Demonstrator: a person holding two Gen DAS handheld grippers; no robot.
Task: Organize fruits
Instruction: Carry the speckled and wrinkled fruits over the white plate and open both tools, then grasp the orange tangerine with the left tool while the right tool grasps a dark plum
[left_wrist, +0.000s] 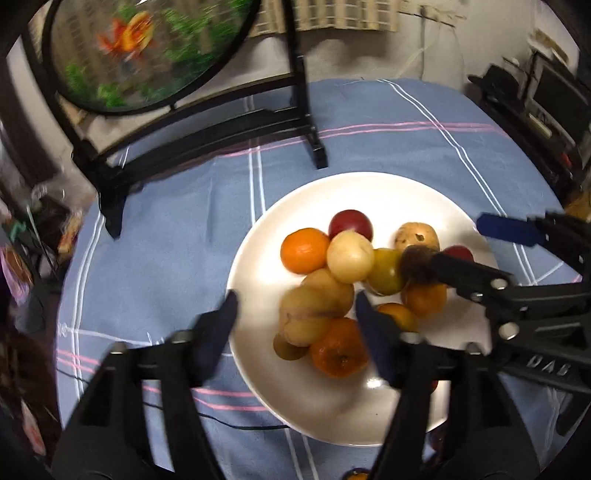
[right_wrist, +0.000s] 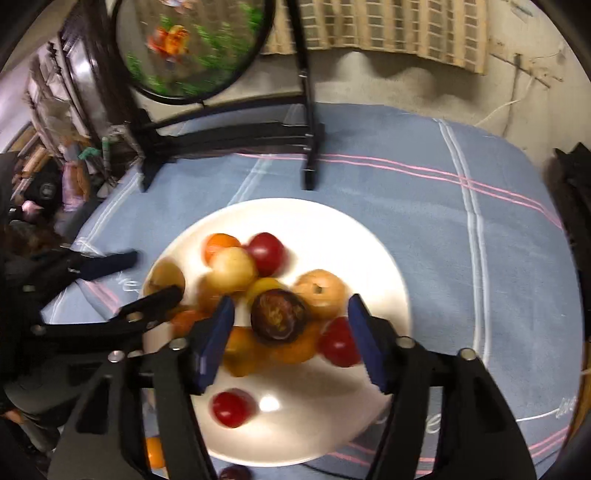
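A glossy white ceramic-looking plate (left_wrist: 258, 369) sits on a matt, woven blue cloth (left_wrist: 166, 229) with stripes.

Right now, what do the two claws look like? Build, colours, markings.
Both match: the left claw and right claw are black plastic scissor-style frames with silver pivot bolts and two flat fingers faced with dark blue pads. Seen from the left wrist view, the right claw's body carries raised lettering, too blurred to read. No cables, hands or sleeves show on either.
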